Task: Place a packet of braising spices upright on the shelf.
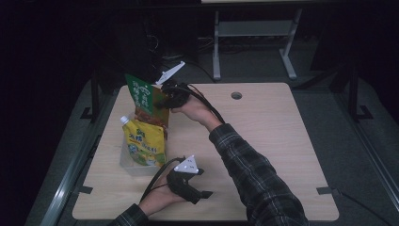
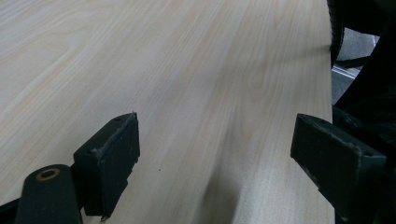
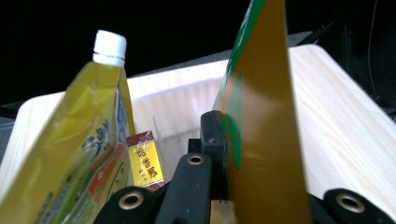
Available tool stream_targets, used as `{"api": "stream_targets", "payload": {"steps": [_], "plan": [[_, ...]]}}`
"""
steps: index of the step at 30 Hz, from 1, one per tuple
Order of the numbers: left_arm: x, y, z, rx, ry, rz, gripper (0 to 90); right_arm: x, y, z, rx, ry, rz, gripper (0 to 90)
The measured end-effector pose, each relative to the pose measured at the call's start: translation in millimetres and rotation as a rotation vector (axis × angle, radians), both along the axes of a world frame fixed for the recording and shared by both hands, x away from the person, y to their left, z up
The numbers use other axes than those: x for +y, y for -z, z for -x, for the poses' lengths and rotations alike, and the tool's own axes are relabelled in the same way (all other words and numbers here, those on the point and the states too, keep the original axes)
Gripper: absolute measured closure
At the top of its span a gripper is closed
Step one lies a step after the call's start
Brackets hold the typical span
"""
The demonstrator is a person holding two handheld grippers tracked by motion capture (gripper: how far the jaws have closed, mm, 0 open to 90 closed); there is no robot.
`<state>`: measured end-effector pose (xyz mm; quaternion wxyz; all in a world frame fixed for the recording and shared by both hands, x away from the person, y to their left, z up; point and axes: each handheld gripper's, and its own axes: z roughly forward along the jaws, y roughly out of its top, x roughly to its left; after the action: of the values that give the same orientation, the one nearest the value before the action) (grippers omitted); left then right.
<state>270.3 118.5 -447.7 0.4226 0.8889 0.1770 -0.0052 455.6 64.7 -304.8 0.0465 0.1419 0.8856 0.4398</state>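
The tabletop (image 1: 263, 141) carries a clear bin (image 1: 129, 165) holding a yellow pouch (image 1: 143, 141). The right gripper (image 1: 164, 101), fingers clamped on a green packet (image 1: 143, 96), hangs over the bin, seemingly ready to lower it in. The left gripper (image 1: 190, 186) rests nearby, fingers wide.

Two handheld grippers: the left gripper (image 1: 200, 195) and the right gripper (image 1: 162, 101). One tall green and brown packet (image 1: 146, 101). One yellow spouted pouch (image 1: 145, 141). One small red and yellow packet (image 3: 144, 161). One clear bin (image 1: 129, 165). One wooden table (image 1: 263, 141).
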Motion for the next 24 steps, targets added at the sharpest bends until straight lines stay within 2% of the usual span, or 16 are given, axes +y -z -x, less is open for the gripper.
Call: {"api": "stream_targets", "payload": {"steps": [7,11,13,15,18,24], "plan": [[-0.7,0.8,0.8,0.012,0.0,-0.001,15.2,12.4,16.5,-0.5,0.013,-0.015,0.057,87.5],[-0.2,1.2,0.3,0.006,-0.001,0.0,15.2,7.7,10.2,3.7,0.009,0.005,0.035,74.5],[0.4,1.3,-0.2,0.005,-0.004,0.001,15.2,0.9,7.5,6.7,-0.007,0.028,0.03,64.6],[2.1,0.6,-1.8,-0.002,0.003,-0.009,15.2,-8.9,5.9,10.4,-0.012,0.046,0.023,57.7],[2.9,0.9,-2.7,0.001,-0.008,0.001,15.2,-29.0,5.3,17.0,-0.03,0.073,0.007,48.8],[3.8,1.6,-3.9,-0.002,-0.012,-0.01,15.2,-68.5,5.0,32.6,-0.031,0.122,-0.003,40.1]]}}
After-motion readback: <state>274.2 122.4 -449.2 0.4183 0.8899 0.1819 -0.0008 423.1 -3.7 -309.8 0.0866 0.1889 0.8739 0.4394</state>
